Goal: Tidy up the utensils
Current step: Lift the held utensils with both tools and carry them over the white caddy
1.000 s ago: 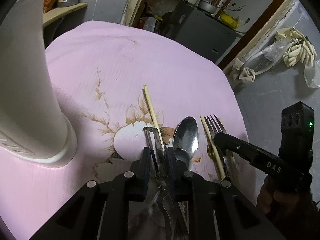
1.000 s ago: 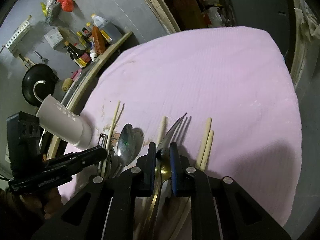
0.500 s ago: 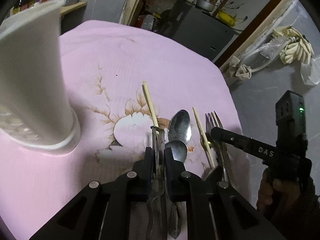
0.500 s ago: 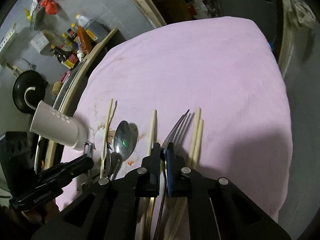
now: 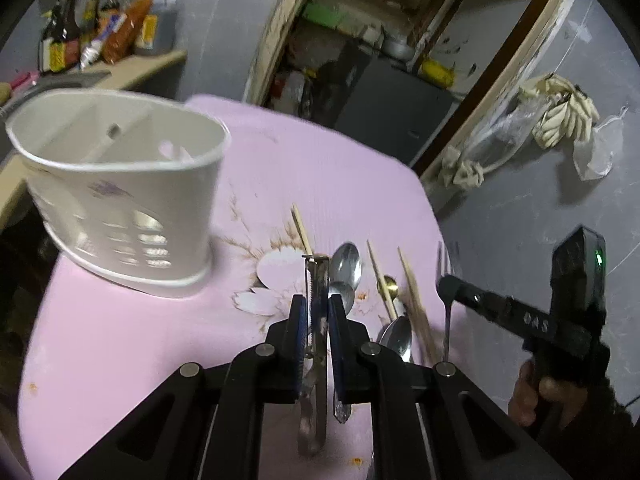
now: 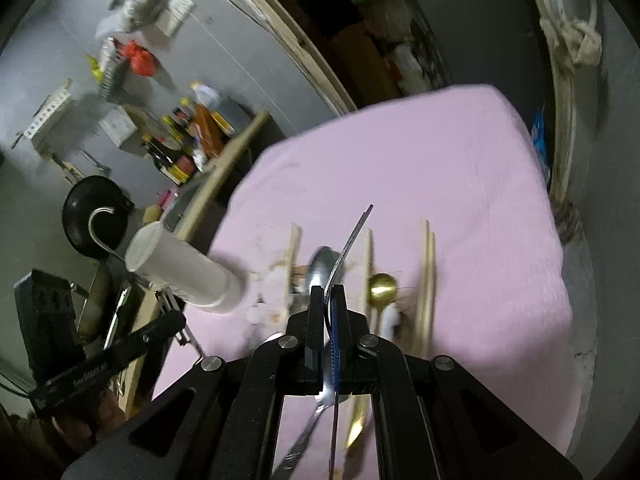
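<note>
My left gripper (image 5: 318, 304) is shut on a metal peeler (image 5: 313, 276) and holds it above the pink tablecloth (image 5: 120, 340). My right gripper (image 6: 328, 294) is shut on a steel fork (image 6: 354, 234), lifted off the cloth; it also shows at the right of the left wrist view (image 5: 447, 280). A white divided utensil holder (image 5: 120, 184) stands at the left; it shows in the right wrist view (image 6: 184, 272) too. Spoons (image 5: 346, 260), a gold spoon (image 6: 382, 286) and several chopsticks (image 6: 428, 272) lie on the cloth below the grippers.
A shelf with sauce bottles (image 5: 104, 32) is behind the holder. The table's far and right edges drop to a grey floor (image 5: 520, 220). A black pan (image 6: 96, 216) hangs on the wall at the left.
Both grippers have closed on their utensils and lifted them off the cloth. The left one has pulled back and up, so the holder's open top now shows.
</note>
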`<state>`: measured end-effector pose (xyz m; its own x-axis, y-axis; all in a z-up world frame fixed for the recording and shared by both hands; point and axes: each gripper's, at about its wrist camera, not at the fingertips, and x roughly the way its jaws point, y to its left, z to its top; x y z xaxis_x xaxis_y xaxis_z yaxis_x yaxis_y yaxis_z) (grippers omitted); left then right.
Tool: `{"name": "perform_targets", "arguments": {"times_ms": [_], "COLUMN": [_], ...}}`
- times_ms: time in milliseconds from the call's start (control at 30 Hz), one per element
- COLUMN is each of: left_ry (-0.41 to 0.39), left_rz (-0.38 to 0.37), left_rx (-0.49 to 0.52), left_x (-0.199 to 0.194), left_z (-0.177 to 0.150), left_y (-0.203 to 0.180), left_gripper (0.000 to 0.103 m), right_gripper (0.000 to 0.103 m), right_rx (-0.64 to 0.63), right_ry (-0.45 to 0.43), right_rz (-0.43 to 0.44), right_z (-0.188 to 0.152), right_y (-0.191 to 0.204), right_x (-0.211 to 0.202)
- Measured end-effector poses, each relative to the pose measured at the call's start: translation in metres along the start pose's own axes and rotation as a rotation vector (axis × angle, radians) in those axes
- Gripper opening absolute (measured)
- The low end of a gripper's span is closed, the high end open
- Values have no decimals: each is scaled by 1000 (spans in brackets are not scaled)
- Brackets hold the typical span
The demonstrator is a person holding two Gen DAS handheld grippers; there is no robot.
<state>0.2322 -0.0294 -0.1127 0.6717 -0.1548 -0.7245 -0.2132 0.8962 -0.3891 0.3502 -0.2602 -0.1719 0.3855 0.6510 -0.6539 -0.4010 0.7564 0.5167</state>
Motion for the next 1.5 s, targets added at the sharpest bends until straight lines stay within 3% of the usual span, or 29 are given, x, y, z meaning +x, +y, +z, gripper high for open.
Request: {"name": "perform_targets", "arguments": {"times_ms": [467,667,967,1167,1500], "left_ry": [-154,-241,-402,-439,-345], "left_rz": [-53,-60,15,70,95], "left_rx": [63,72,57,78,102], "left_x": [-69,-108,-155,-141,-91], "left_z": [31,59,121,144,127], "left_y": [13,37,106,137,153], "left_gripper": [8,8,8,8,9], "right_gripper": [3,3,3,3,3], "right_rx": [-77,-151,-259,-278,-264], "right_ry": [-151,-258,-435,-432,-315], "right_rz": [1,9,59,34,-20], "right_z": [-8,14,67,76,55], "right_y": [88,143,233,259,248], "right_x": [-52,-56,-34,7,68]}}
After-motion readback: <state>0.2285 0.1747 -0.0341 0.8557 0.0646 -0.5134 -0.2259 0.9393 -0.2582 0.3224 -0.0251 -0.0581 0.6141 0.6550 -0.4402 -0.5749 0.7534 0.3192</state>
